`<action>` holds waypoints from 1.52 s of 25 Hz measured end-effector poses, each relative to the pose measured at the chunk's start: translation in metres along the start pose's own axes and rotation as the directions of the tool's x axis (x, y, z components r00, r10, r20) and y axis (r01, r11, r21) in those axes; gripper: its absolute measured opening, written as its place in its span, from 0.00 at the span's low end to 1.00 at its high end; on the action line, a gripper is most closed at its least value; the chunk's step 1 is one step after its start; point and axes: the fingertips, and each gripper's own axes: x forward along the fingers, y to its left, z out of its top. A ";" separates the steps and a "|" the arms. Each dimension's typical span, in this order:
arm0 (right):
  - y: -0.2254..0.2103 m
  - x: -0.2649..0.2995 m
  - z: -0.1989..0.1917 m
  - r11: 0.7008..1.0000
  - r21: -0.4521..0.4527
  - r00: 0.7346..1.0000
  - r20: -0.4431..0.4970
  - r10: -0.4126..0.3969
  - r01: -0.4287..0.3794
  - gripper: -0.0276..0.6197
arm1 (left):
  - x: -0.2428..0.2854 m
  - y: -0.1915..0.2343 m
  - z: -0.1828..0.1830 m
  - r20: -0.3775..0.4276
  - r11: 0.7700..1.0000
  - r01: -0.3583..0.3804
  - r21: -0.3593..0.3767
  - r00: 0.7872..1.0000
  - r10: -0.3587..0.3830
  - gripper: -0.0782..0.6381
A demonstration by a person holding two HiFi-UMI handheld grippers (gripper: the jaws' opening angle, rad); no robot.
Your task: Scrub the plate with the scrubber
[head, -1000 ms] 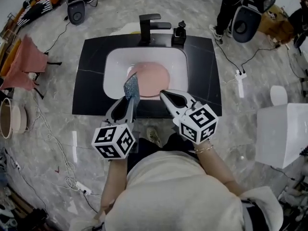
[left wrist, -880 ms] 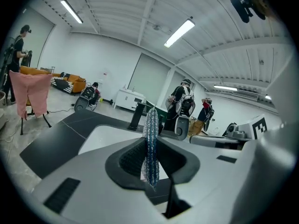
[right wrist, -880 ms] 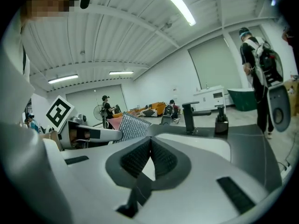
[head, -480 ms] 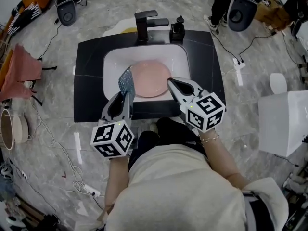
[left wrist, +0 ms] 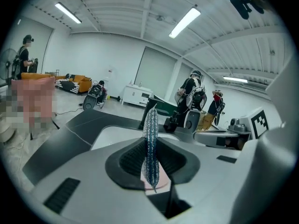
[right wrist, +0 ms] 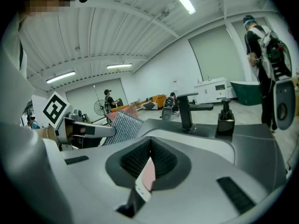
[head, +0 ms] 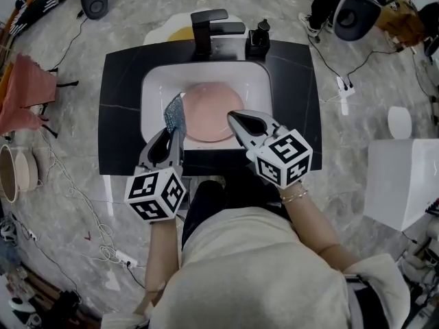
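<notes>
A round pink plate (head: pixel 211 110) lies flat in the white sink basin (head: pixel 153 86). My left gripper (head: pixel 175 133) is shut on a glittery blue-silver scrubber (head: pixel 174 116), which stands on edge above the plate's left rim. In the left gripper view the scrubber (left wrist: pixel 150 125) sticks up between the jaws of my left gripper (left wrist: pixel 150 146). My right gripper (head: pixel 234 118) hovers over the plate's near right edge, shut with nothing in it. In the right gripper view a sliver of the plate (right wrist: pixel 148 175) shows below my right gripper (right wrist: pixel 150 143), and the scrubber (right wrist: pixel 122 127) is at the left.
The basin is set in a black countertop (head: pixel 119 118). A black tap (head: pixel 209 25) and a black soap dispenser (head: pixel 258 37) stand behind the basin. Cables, bags and a white box (head: pixel 401 180) lie on the marble floor around. People stand farther off in the room.
Both grippers have moved a little forward over the basin. The scrubber now sits by the plate's left rim, and the right gripper's tip reaches over the plate's near edge.
</notes>
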 end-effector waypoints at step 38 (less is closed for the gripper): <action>-0.112 0.018 -0.059 0.988 0.066 0.990 -0.017 -0.141 0.142 0.05 | 0.183 -0.048 -0.190 -0.757 0.592 0.647 0.481 0.647 -0.093 0.24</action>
